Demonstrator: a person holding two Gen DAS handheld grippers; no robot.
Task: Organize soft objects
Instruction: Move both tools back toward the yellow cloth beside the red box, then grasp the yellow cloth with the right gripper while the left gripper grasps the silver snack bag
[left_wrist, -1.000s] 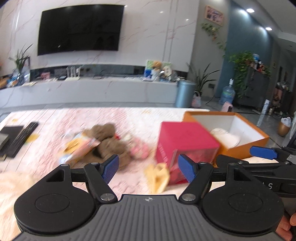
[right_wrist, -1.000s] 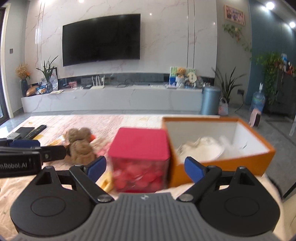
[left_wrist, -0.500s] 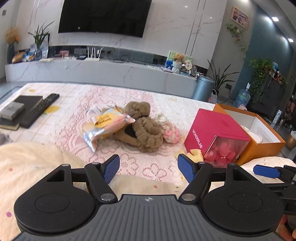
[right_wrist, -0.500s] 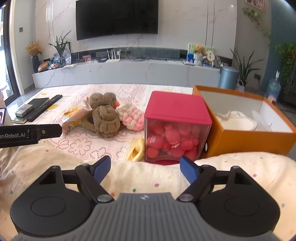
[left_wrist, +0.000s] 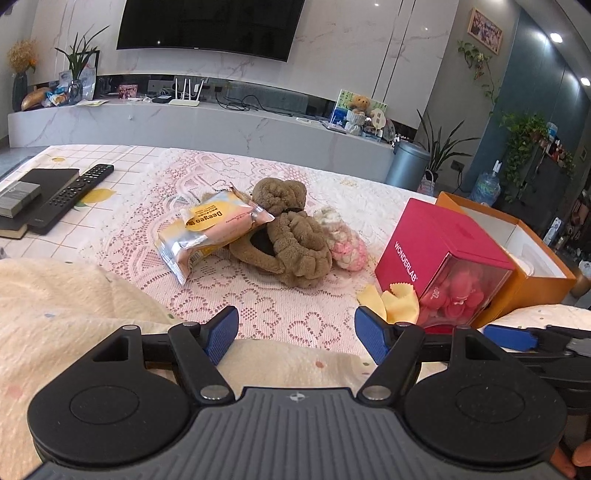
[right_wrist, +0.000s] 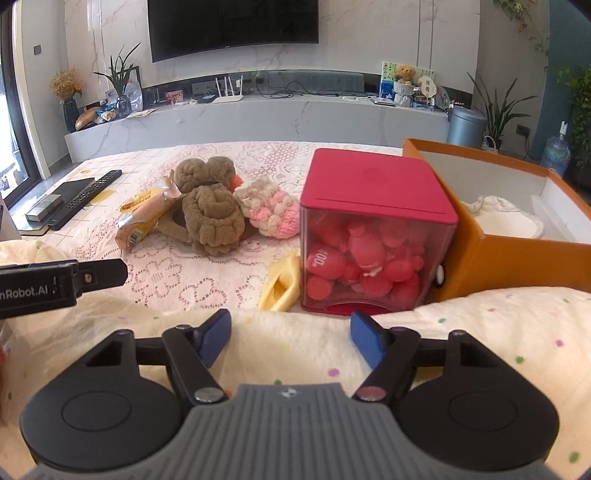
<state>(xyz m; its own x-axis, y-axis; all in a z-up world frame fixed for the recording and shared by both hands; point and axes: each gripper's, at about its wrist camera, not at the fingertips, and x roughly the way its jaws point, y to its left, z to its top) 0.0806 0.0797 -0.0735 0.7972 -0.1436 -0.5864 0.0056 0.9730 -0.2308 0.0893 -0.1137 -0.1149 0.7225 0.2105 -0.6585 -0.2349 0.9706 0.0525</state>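
Cream blanket (right_wrist: 295, 343) under both grippers: left (left_wrist: 295, 332) wide apart, right (right_wrist: 290, 338) closing (nothing gripped)

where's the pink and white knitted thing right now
In the right wrist view the pink and white knitted thing lies on the lace cloth, between the brown plush and the red box.

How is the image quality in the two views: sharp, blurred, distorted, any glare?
Left wrist: sharp, fisheye bends the wall lines, the TV shows small light reflections. Right wrist: sharp too, edges curved, bright daylight at the window, the pink box clear.
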